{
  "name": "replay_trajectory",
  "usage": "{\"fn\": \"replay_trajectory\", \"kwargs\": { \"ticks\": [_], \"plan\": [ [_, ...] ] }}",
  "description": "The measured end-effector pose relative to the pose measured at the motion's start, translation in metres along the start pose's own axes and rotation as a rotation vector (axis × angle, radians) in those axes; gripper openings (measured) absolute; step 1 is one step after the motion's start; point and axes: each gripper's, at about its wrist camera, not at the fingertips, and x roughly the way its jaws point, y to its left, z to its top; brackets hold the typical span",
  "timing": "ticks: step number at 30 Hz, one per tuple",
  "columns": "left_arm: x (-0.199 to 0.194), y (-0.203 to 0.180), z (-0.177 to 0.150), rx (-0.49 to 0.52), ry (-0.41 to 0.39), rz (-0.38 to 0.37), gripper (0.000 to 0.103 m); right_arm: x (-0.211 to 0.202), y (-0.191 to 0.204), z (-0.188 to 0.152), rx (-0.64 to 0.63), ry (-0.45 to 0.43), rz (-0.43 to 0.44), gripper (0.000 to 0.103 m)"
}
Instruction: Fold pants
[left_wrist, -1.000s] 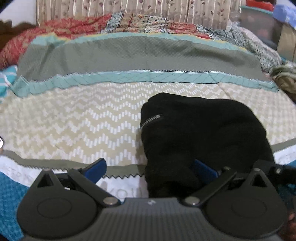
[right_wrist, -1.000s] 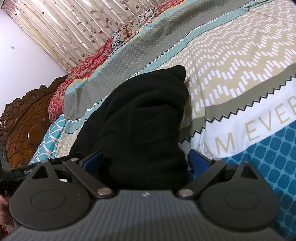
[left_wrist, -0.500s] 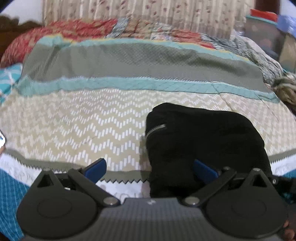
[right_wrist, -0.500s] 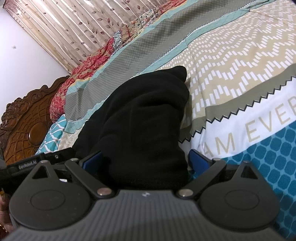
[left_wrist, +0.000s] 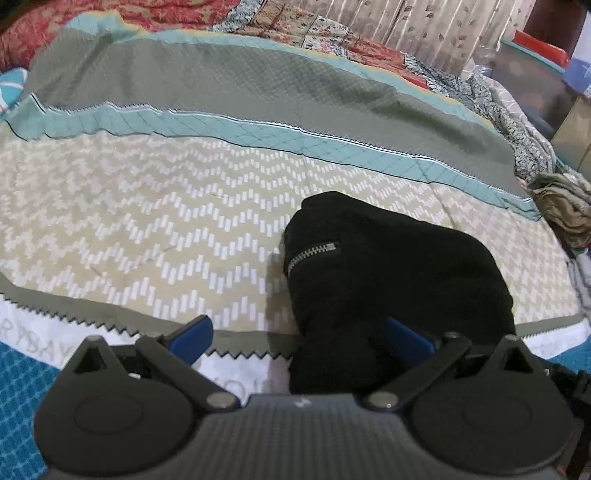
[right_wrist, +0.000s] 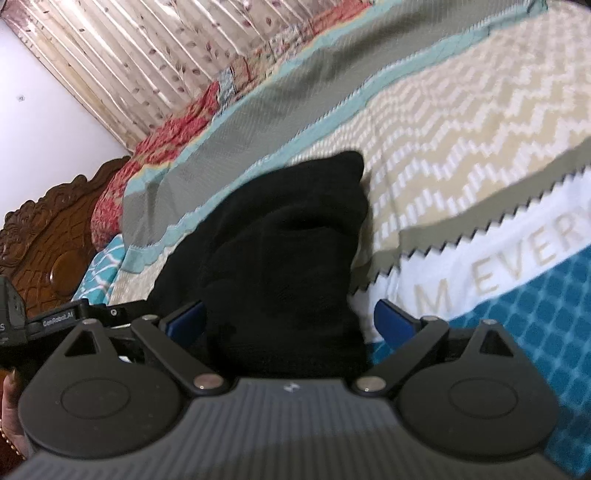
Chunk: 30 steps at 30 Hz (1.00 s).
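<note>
Between the blue fingers (right_wrist: 186, 321) of the right gripper (right_wrist: 291, 323) we see the near end of the black pants (right_wrist: 288, 258). These fingers stand wide apart and are closing at this moment; the cloth lies between them, and the right pad stands clear of it. On the left side the pad is just beside the cloth, and we cannot tell if it touches.

The left gripper (left_wrist: 299, 338) also has its fingers (left_wrist: 190, 336) spread wide. Its right finger lies against the near part of the pants (left_wrist: 391, 291), partly sunk in the cloth, while its left finger hangs over the bare bedsheet (left_wrist: 147, 229) and is apart from the pants.

The pants lie as a thick folded bundle near the front edge of the bed, on the beige zigzag band of the sheet, and the near end reaches over the grey saw-tooth border onto the white band with letters. A metal zipper (left_wrist: 314, 253) shows on the bundle's left side in the left wrist view.

Farther away come a teal stripe and a grey band, then a red patterned quilt (left_wrist: 155, 14) along the far edge of the bed. Behind it hangs a curtain (right_wrist: 155, 55) with a leaf print. A carved wooden headboard (right_wrist: 48, 229) stands at the left in the right wrist view.
</note>
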Motion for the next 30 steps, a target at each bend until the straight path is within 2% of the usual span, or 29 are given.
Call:
{"fn": "replay_trajectory", "kwargs": {
  "ticks": [1, 6, 9, 12, 17, 18, 19, 20, 22, 23, 25, 27, 28, 30],
  "plan": [
    [0.003, 0.003, 0.002, -0.010, 0.005, -0.011, 0.103, -0.002, -0.001, 0.002, -0.010, -0.011, -0.003, 0.090],
    [0.025, 0.019, 0.009, -0.082, 0.056, -0.065, 0.103, -0.003, -0.009, 0.013, 0.005, -0.030, 0.000, 0.082],
    [0.043, 0.020, 0.007, -0.101, 0.108, -0.083, 0.103, 0.003, -0.017, 0.018, 0.032, -0.028, -0.012, 0.082],
    [0.061, 0.015, 0.001, -0.108, 0.158, -0.133, 0.103, 0.013, -0.020, 0.021, 0.052, -0.009, -0.007, 0.082],
    [0.061, 0.012, -0.005, -0.116, 0.140, -0.140, 0.102, 0.033, -0.020, 0.023, 0.072, 0.058, 0.032, 0.083],
    [0.059, 0.011, -0.006, -0.112, 0.145, -0.147, 0.100, 0.035, -0.020, 0.023, 0.066, 0.074, 0.037, 0.084],
    [0.057, 0.010, -0.007, -0.111, 0.144, -0.157, 0.089, 0.038, -0.016, 0.022, 0.045, 0.083, 0.033, 0.083],
    [0.054, 0.010, -0.006, -0.116, 0.145, -0.175, 0.071, 0.038, -0.011, 0.021, 0.029, 0.093, 0.038, 0.078],
    [0.048, 0.006, -0.006, -0.131, 0.143, -0.197, 0.053, 0.034, 0.001, 0.019, -0.007, 0.091, 0.032, 0.045],
    [0.045, 0.002, -0.006, -0.114, 0.130, -0.180, 0.046, 0.030, 0.011, 0.018, -0.060, 0.080, 0.030, 0.037],
    [0.039, -0.006, -0.007, -0.073, 0.106, -0.151, 0.042, 0.021, 0.034, 0.012, -0.207, 0.054, 0.007, 0.033],
    [0.035, -0.009, -0.009, -0.058, 0.095, -0.142, 0.042, 0.016, 0.046, 0.007, -0.296, 0.046, -0.013, 0.033],
    [0.036, -0.009, -0.010, -0.056, 0.093, -0.144, 0.044, 0.016, 0.044, 0.006, -0.291, 0.054, -0.016, 0.035],
    [0.040, -0.007, -0.011, -0.082, 0.102, -0.138, 0.055, 0.019, 0.026, 0.008, -0.177, 0.080, -0.003, 0.041]
  ]
}}
